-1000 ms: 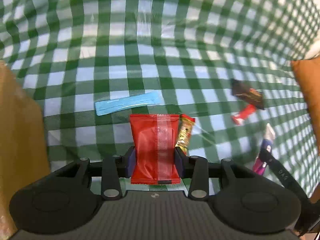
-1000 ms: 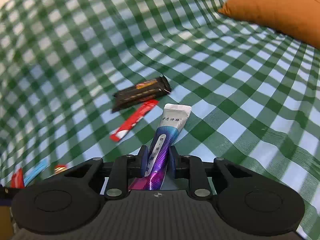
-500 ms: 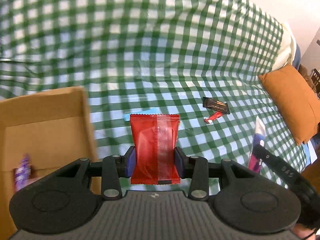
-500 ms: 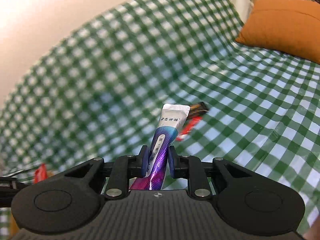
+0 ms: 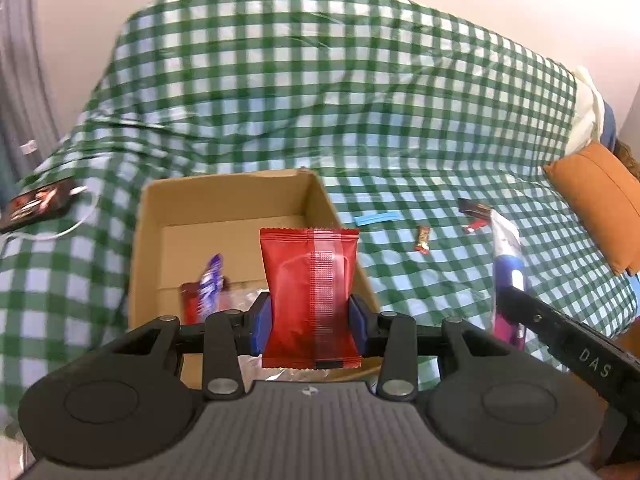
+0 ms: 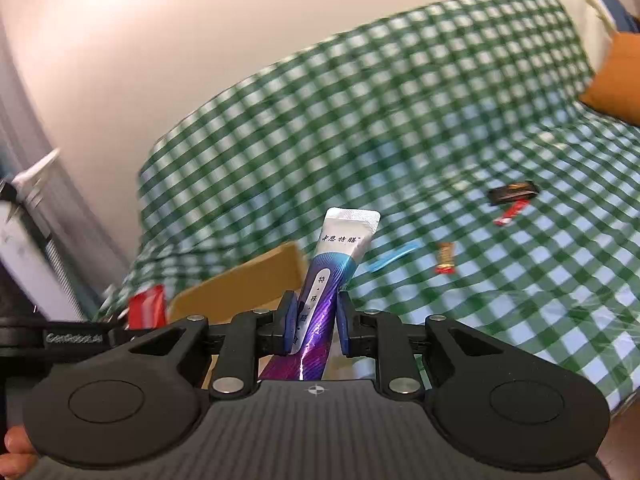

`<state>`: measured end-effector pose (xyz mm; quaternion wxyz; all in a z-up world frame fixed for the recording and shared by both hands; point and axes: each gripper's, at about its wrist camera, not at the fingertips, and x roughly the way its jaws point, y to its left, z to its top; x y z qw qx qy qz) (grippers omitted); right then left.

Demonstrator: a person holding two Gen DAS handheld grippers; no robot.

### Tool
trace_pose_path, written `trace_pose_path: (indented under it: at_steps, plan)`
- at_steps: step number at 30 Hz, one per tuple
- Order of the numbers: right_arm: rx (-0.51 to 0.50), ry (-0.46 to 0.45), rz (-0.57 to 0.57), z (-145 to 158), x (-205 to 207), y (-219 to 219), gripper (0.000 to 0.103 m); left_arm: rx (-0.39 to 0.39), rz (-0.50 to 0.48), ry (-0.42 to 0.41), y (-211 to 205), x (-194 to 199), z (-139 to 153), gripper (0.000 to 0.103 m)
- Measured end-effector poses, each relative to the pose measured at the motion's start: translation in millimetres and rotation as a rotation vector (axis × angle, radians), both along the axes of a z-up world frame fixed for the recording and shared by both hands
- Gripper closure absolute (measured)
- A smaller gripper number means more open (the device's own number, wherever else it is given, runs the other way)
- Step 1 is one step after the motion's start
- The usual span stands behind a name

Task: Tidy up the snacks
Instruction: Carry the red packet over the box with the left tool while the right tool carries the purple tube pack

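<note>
Left hand-held gripper (image 5: pixel 310 322) clamps a red foil snack packet (image 5: pixel 310 292) above the open brown cardboard box (image 5: pixel 224 196); right hand-held gripper (image 6: pixel 312 326) pinches a purple-silver sachet (image 6: pixel 332 276). Next, seemingly: release both inside.

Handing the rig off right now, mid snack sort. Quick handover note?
Left gripper: shut on the red packet, held over the cardboard box.
Right gripper: shut on the purple stick pack, beside the box, not yet over it.
Done: a few snacks already lie in the box.
Left: release both packs into the box, then collect the blue stick, gold bar, red stick and dark bar from the checked cloth.
</note>
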<state>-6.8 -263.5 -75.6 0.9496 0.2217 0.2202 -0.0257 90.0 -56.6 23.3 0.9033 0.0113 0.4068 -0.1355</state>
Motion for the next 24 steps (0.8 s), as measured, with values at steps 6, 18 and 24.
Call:
trace_pose_path:
  at_steps: [6,18,24]
  plan:
    - [-0.056,0.003,0.071,11,-13,47,0.080,0.007,0.027,-0.019,33,-25,0,0.058]
    - [-0.110,0.006,0.115,22,-16,83,0.080,-0.017,0.049,-0.030,53,-28,0,0.058]
    - [-0.120,0.018,0.129,20,-4,86,0.080,-0.005,0.046,-0.011,49,-16,-7,0.058]
